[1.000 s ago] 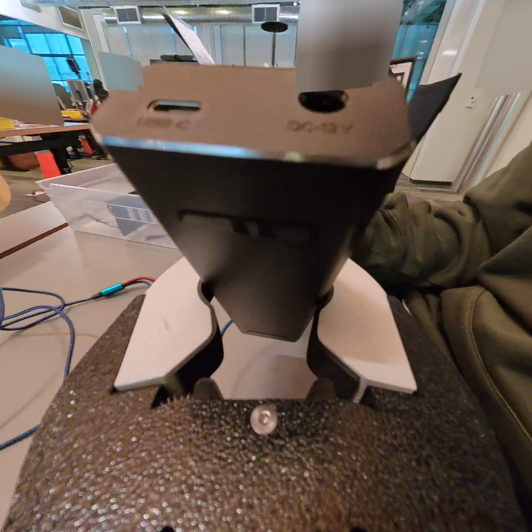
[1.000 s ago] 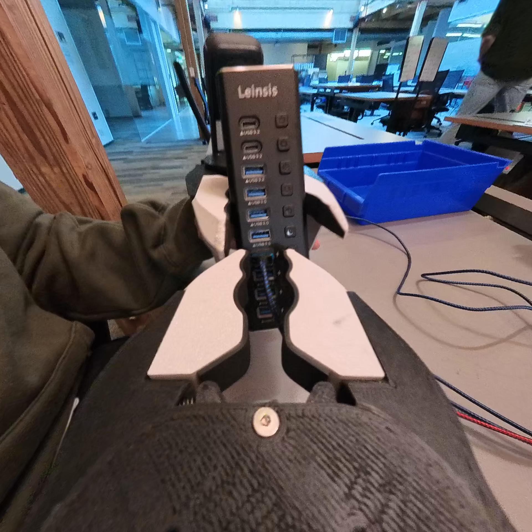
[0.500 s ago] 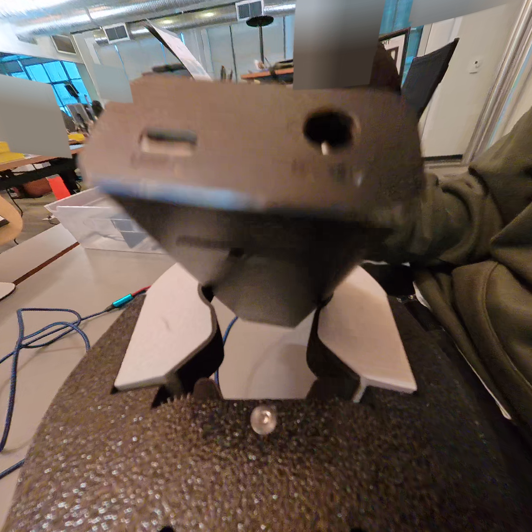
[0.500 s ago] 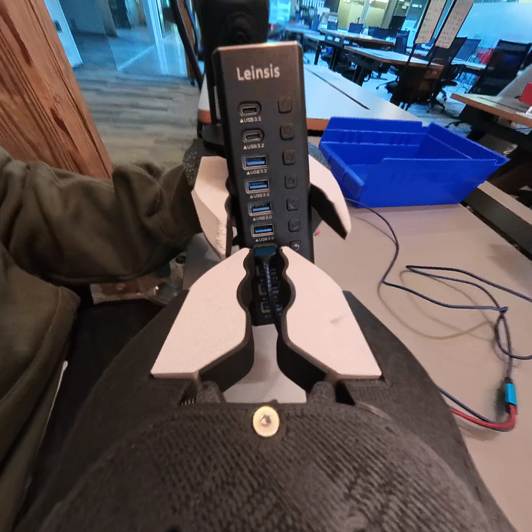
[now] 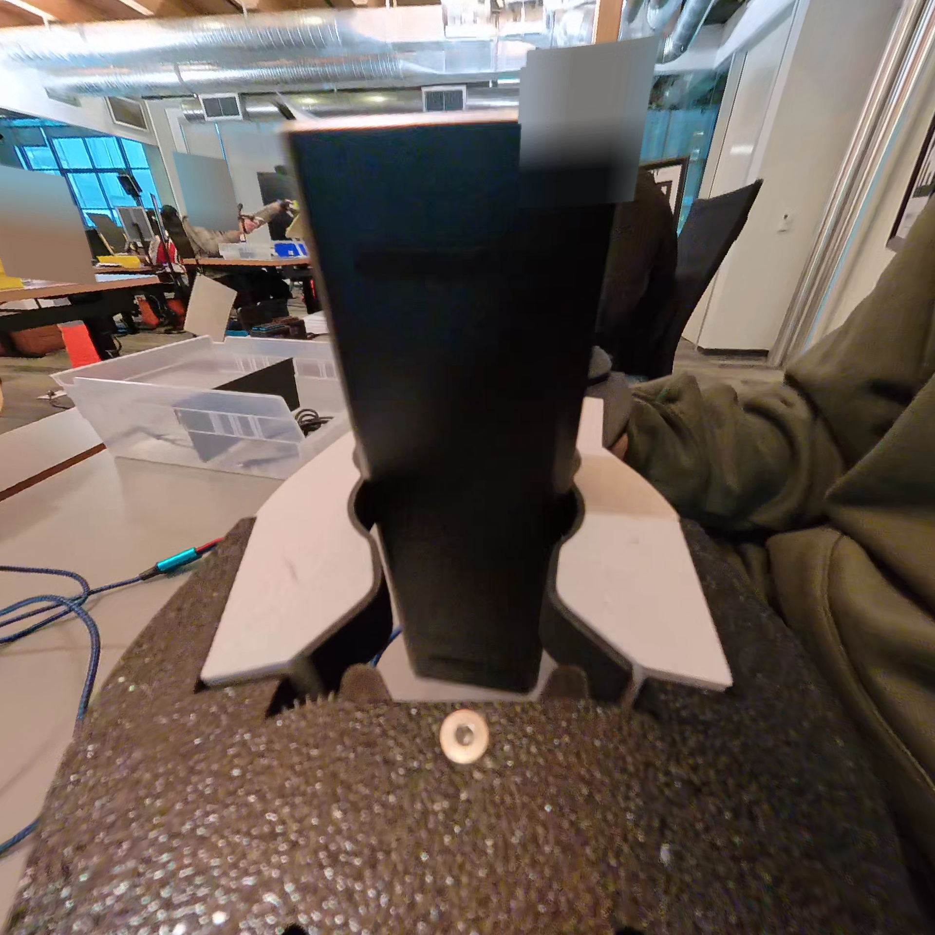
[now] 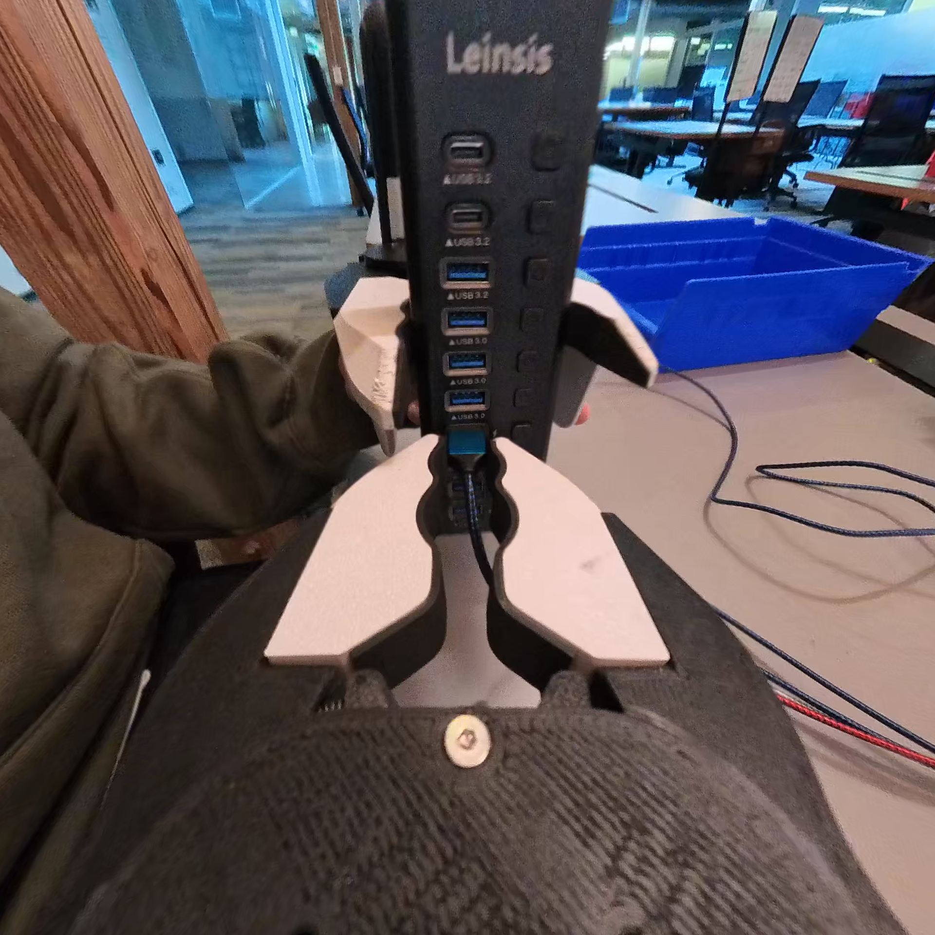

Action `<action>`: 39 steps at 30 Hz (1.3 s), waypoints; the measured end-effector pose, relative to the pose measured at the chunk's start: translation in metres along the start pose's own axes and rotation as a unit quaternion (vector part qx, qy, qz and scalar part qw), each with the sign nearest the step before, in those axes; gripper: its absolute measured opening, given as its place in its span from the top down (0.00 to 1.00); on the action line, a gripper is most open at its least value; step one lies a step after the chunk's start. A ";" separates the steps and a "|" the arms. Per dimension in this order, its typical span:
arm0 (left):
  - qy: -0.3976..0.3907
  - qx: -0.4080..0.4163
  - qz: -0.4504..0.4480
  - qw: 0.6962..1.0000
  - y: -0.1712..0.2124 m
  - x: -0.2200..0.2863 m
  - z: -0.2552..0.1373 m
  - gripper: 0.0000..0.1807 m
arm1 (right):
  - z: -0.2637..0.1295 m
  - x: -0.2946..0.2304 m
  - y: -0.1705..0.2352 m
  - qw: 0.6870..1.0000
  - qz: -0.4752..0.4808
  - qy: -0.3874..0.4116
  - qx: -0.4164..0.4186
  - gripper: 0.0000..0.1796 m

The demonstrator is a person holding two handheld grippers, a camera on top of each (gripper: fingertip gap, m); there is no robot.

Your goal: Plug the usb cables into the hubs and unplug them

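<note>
Worktop (image 5: pixel 101 516), pale grey, carries at its left side a blue braided cable (image 5: pixel 76 607) with a teal connector sleeve (image 5: pixel 177 560), lying loose. Behind it stands a clear plastic bin (image 5: pixel 167 405).

Left tool (image 5: pixel 465 506): clamped on the black hub (image 5: pixel 450 354), its two white fingers (image 5: pixel 303 582) pressed against the hub's narrow sides near the lower end. Hub held upright, plain back face toward this camera. In the right wrist view the same tool (image 6: pixel 498 354) is seen from the front, gripping the hub (image 6: pixel 498 202) at mid-height. A person's olive-green sleeve (image 5: pixel 733 445) lies to the right of the hub in the left wrist view.

Right wrist view, left to right: wooden post (image 6: pixel 86 177) at far left; olive sleeve (image 6: pixel 202 420) below it; hub in the centre, port face toward the camera, a column of ports with buttons beside them.

Right tool (image 6: pixel 468 445): fingers (image 6: pixel 369 556) drawn close together, tips on either side of the blue plug (image 6: pixel 466 441). Plug sits at a port in the lower part of the hub; how deep it is seated cannot be told. Its dark braided cable (image 6: pixel 478 531) runs back between the fingers.

Further right: blue bin (image 6: pixel 749 288) on the worktop (image 6: pixel 657 506), dark cable loops (image 6: pixel 809 506) before it, a red cable (image 6: pixel 860 733) at the right edge.
</note>
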State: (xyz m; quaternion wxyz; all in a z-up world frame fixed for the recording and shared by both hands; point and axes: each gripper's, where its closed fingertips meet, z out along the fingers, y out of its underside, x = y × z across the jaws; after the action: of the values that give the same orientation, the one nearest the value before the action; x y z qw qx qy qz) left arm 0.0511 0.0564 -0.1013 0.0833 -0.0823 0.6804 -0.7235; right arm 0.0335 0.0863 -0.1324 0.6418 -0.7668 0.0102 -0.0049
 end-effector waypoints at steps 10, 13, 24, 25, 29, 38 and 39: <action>-0.025 -0.063 0.024 0.997 0.011 0.000 0.004 0.59 | 0.003 0.004 0.014 0.992 -0.071 0.033 -0.097 0.92; -0.016 -0.029 0.020 0.999 0.002 0.004 0.008 0.56 | 0.008 -0.001 0.016 0.989 -0.085 0.025 -0.117 0.92; -0.036 -0.034 0.034 0.998 0.008 -0.008 0.005 0.57 | -0.005 0.010 0.014 0.987 -0.072 0.032 -0.141 0.92; -0.039 -0.047 0.045 0.997 0.012 -0.008 0.005 0.59 | -0.005 0.011 0.018 0.984 -0.072 0.033 -0.159 0.92; -0.024 -0.057 0.053 0.997 0.012 -0.003 0.004 0.59 | -0.011 0.006 0.012 0.984 -0.058 0.011 -0.167 0.92; -0.017 -0.076 0.065 0.995 0.009 0.006 0.013 0.59 | -0.028 0.003 0.008 0.983 -0.063 0.041 -0.169 0.91; -0.016 -0.081 0.069 0.994 0.011 0.007 0.014 0.59 | -0.031 0.002 0.008 0.982 -0.063 0.043 -0.171 0.92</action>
State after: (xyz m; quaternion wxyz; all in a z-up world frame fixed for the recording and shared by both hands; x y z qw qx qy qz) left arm 0.0478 0.0409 -0.1113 0.1366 -0.0531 0.7395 -0.6570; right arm 0.0346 0.0546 -0.1344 0.4987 -0.8633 -0.0104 -0.0766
